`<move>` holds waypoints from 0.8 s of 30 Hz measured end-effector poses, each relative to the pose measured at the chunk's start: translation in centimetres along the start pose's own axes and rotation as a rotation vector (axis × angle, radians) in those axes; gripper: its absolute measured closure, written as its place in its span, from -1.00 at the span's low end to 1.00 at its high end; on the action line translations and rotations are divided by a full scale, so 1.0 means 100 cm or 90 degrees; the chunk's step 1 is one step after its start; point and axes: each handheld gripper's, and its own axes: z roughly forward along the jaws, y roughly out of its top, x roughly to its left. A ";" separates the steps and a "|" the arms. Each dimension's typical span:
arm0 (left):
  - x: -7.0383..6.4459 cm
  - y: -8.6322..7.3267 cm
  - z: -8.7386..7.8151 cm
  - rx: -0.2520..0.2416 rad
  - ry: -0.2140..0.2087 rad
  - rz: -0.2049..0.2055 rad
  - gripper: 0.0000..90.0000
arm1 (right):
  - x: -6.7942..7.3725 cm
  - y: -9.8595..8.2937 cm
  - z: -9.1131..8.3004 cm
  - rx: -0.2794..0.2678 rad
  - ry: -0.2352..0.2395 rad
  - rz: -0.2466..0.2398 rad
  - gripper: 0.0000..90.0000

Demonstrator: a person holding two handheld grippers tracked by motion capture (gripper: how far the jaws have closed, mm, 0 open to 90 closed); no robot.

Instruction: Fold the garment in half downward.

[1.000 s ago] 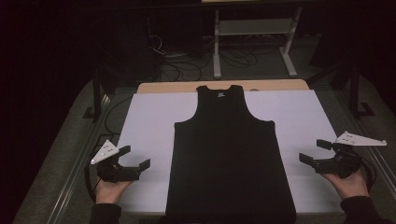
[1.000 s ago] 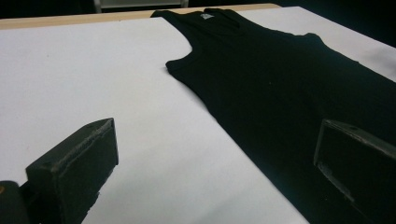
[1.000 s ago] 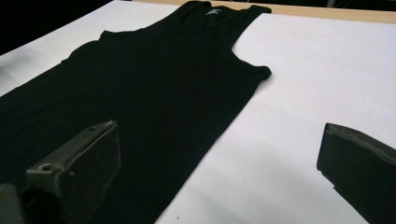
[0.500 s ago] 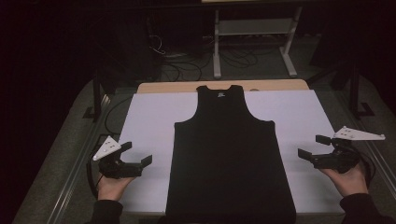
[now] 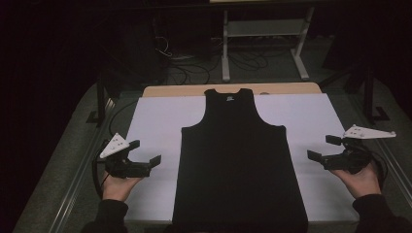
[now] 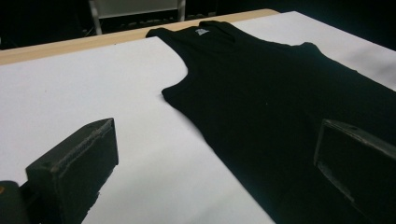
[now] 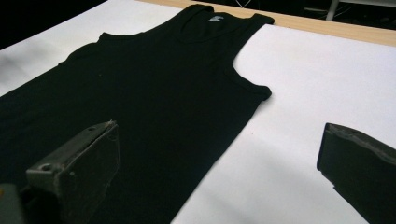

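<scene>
Near the table's front edge, the left gripper and right gripper, jaws spread wide and empty, have edged inward over the last second toward the black sleeveless cotton tank top, spread flat mid-table on the white paper sheet, suggesting side grasps next.
</scene>
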 end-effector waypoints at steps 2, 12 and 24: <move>0.000 0.002 0.001 0.000 -0.001 0.004 -1.00 | 0.000 0.002 0.001 0.002 0.003 -0.002 -1.00; -0.002 0.017 0.008 0.012 -0.009 0.029 -1.00 | 0.002 0.016 0.005 0.007 0.014 -0.019 -1.00; -0.001 0.033 0.015 0.019 -0.016 0.037 -1.00 | -0.002 0.037 0.008 0.010 0.021 -0.032 -1.00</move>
